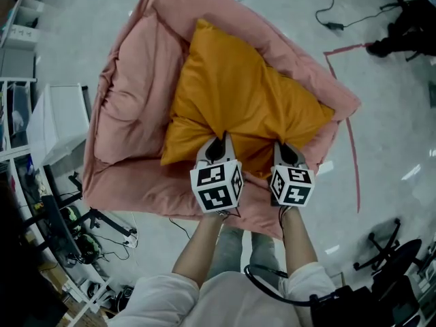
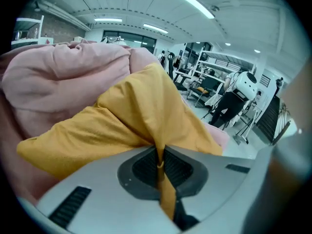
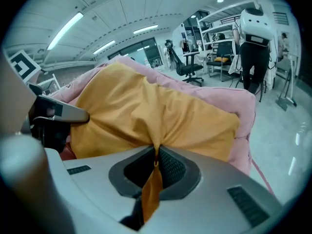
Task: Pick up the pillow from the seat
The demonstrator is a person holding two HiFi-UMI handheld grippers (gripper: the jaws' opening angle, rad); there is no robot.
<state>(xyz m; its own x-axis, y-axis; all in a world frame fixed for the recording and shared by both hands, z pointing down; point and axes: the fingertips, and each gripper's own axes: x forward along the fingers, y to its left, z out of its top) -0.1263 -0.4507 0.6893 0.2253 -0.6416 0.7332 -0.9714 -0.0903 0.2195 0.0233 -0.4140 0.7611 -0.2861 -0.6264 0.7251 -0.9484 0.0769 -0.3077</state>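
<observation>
**Grippers clamped on the pillow's near edge**

Left gripper (image 1: 219, 142) and right gripper (image 1: 285, 149) sit side by side at the seat's (image 1: 126, 107) front rim. Each is pinched tight on a fold of the orange pillow (image 1: 231, 90). The pillow stretches straight ahead toward the seat's back, so the lift looks evenly shared.

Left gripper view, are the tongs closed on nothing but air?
No, the left tongs are clamped on a fold of the orange pillow, which runs down between them.

Pale glossy floor (image 1: 82, 5) with red tape line (image 1: 353, 155), white shelving (image 1: 15, 53) left, strip lights (image 2: 193, 3) overhead
</observation>
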